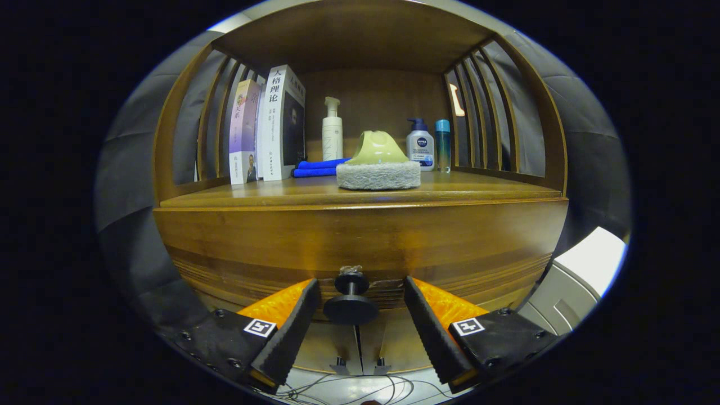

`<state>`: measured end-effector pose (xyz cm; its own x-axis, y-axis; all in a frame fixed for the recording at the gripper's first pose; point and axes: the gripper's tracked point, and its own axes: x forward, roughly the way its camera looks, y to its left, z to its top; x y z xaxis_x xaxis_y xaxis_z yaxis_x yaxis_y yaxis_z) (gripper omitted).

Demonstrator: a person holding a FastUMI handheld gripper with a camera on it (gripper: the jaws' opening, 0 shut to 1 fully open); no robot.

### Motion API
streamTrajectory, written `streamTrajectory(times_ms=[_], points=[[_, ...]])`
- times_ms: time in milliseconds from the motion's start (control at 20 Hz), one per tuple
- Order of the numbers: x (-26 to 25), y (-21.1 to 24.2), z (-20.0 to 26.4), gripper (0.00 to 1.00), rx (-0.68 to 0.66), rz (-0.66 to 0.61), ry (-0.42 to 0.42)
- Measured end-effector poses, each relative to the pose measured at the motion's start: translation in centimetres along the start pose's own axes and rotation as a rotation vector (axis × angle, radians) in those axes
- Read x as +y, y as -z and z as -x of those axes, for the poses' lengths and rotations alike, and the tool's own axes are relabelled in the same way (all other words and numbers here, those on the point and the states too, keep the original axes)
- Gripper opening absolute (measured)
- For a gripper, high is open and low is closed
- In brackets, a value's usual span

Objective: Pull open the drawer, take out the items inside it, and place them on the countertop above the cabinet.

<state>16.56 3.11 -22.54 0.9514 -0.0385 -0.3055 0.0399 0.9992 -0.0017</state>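
Tool [356, 306] at drawer knob [351, 301], fingers spread.
Knob sits between the fingers, untouched; drawer [360, 242] closed below the counter [281, 194], where a sponge [378, 166] rests.

Readable stuff from where I'm holding this: the tall white book [280, 121] has 人格理论 running down its spine. The purple book [243, 132] beside it has characters too small for me to make out. Same for the pump bottle [420, 145], its round badge is too blurry.
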Motion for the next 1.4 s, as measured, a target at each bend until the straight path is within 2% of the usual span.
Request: streamTrajectory(times_ms=[200, 450, 800, 900, 1150, 1400], points=[[-0.6, -0.8, 1.0, 1.0, 0.001, -0.037, 0.009], [-0.8, -7.3, 6.5, 0.98, -0.12, -0.07, -0.024], [-0.1, -14.3, 16.0, 0.97, -0.295, 0.038, -0.077], [0.3, -15.1, 18.1, 0.98, -0.322, 0.058, -0.098], [-0.3, -15.7, 22.5, 0.98, -0.368, 0.069, -0.092], [-1.3, -14.9, 25.4, 0.98, -0.401, -0.013, -0.096]])
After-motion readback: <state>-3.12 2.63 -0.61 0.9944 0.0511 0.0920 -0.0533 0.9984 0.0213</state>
